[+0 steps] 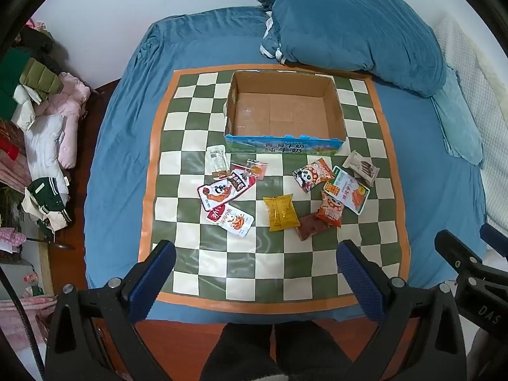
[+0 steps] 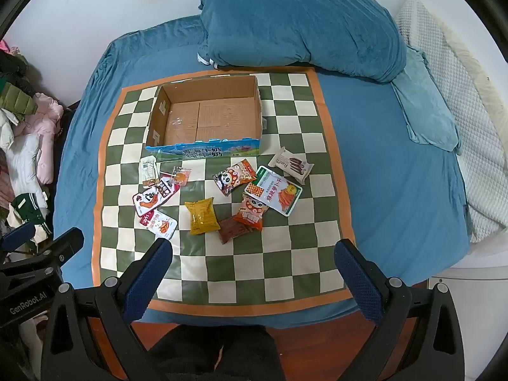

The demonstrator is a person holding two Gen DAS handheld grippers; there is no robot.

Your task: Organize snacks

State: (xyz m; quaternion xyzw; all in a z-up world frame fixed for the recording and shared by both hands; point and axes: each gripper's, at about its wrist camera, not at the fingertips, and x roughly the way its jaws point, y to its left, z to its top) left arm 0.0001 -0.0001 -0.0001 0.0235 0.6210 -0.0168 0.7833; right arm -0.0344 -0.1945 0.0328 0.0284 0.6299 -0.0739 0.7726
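- A green-and-cream checkered mat (image 1: 273, 266) with an orange border lay flat on the blue bedsheet (image 1: 120, 146).
- A bunched blue duvet (image 2: 301, 22) sat at the bed's far edge, touching the mat's far border.
- Piled clothes (image 1: 47, 133) lay beside the bed's left edge.
- A white quilted blanket (image 2: 460, 133) lay along the right edge.

"GenRobot.AI" marks the left claw (image 2: 41, 244); "DAS" the right claw (image 1: 476, 250).

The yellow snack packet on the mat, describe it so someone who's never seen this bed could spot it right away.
Start at the open cardboard box on the checkered mat. In front of it, between two clusters of snacks, the yellow packet lies by itself. It is the only plain yellow one; its neighbours are red, orange, brown or white.
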